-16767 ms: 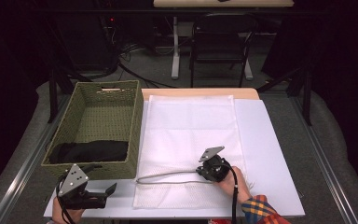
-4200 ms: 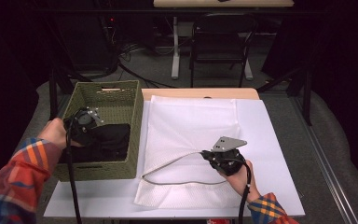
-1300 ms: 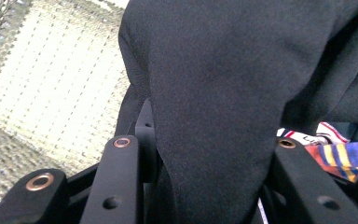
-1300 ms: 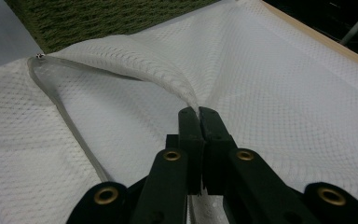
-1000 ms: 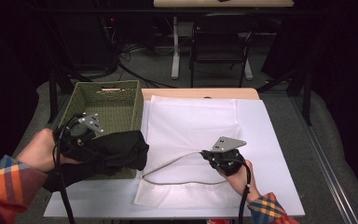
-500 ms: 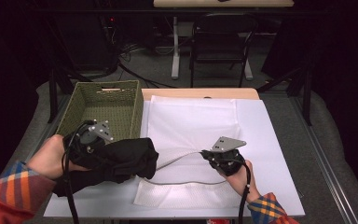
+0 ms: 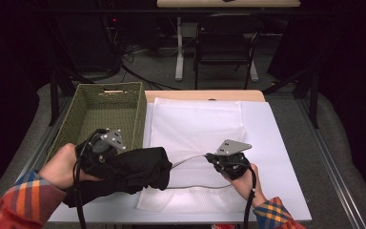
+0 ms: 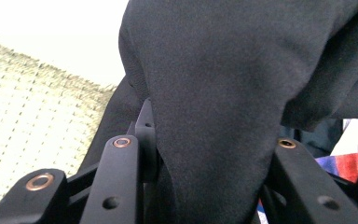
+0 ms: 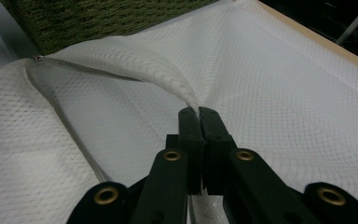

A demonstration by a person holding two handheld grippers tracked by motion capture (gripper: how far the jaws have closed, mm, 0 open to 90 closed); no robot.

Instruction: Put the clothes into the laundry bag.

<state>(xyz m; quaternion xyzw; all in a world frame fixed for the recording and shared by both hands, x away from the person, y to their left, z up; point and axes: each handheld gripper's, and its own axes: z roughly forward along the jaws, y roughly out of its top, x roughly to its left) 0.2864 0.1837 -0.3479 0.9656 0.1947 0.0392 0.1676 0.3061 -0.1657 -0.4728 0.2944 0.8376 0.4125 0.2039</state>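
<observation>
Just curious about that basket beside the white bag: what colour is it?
Olive green, woven. The basket shows best in the high view.

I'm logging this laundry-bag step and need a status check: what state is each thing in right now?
Black garment: bunched, clamped in the left gripper, off the basket.
White mesh bag: flat on the table, mouth edge lifted open.
Right gripper: shut on the bag's upper edge.
Green woven basket: upright, empty as far as visible.

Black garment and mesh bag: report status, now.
Left gripper shut on black garment, beside basket. Right gripper shut on edge of mesh bag, holding the opening up. Nothing between garment and opening.
</observation>
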